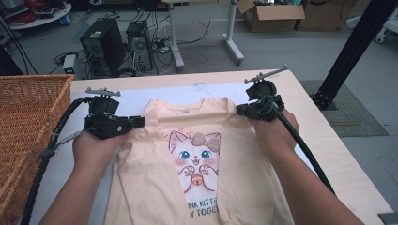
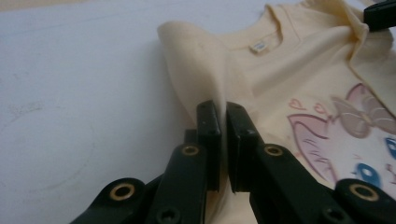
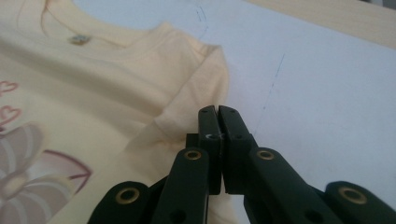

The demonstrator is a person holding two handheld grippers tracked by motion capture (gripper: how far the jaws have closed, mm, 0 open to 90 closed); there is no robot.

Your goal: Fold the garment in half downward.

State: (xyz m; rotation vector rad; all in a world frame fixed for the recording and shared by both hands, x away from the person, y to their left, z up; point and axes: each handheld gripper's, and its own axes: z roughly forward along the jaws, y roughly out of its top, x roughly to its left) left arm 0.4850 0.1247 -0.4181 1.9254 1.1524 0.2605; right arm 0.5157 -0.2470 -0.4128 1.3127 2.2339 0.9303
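A pale yellow T-shirt [image 1: 197, 154] with a cat print lies face up on the white mat [image 1: 131, 98], both sides folded inward. My left gripper [image 1: 141, 123] sits at the shirt's left shoulder. In the left gripper view its jaws [image 2: 223, 109] are shut on a raised fold of the fabric [image 2: 201, 70]. My right gripper [image 1: 239, 110] is at the right shoulder. The right gripper view shows it [image 3: 218, 112] shut on the folded sleeve edge [image 3: 191, 102]. A hand holds each gripper.
A wicker basket [image 1: 28, 122] stands at the table's left edge. Beyond the far edge, computer towers [image 1: 103, 44], cables and cardboard boxes [image 1: 270, 16] sit on the floor. A black frame post [image 1: 356, 47] rises at the right. Bare tabletop [image 1: 328, 140] lies right of the shirt.
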